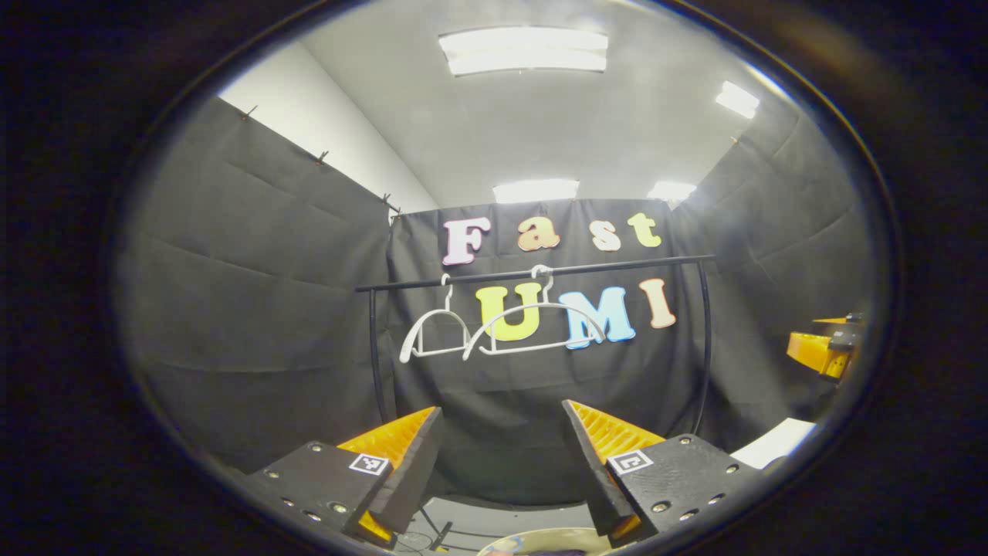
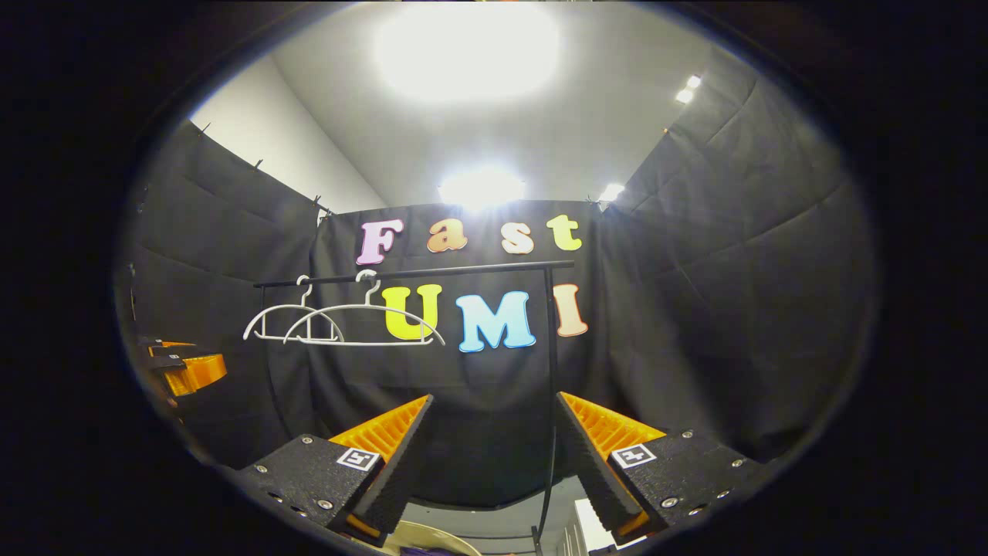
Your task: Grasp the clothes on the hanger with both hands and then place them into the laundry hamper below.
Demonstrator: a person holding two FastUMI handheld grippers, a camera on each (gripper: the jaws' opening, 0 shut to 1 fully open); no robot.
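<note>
Along the black rail [image 1: 540, 272], 2 white hangers [image 1: 532, 324] hang bare, side by side toward its left end. Below, the left gripper [image 1: 502, 448] stands released, fingers wide apart, holding nothing. The right gripper [image 2: 494, 444] is likewise spread and empty. A pale hamper rim [image 2: 432, 537] peeks beneath; whether clothes lie inside cannot be told.

Two hand-held grippers point forward and slightly upward, side by side. The left gripper [image 1: 502, 455] holds its two orange-ribbed fingers [image 1: 401, 444] spread wide apart, with nothing between them. The right gripper [image 2: 494, 452] matches that pose, its fingers [image 2: 602, 440] equally parted and gripping nothing. Each gripper also appears at the edge of the other's view: the right gripper at the right of the left gripper view, the left gripper at the left of the right gripper view.
</note>
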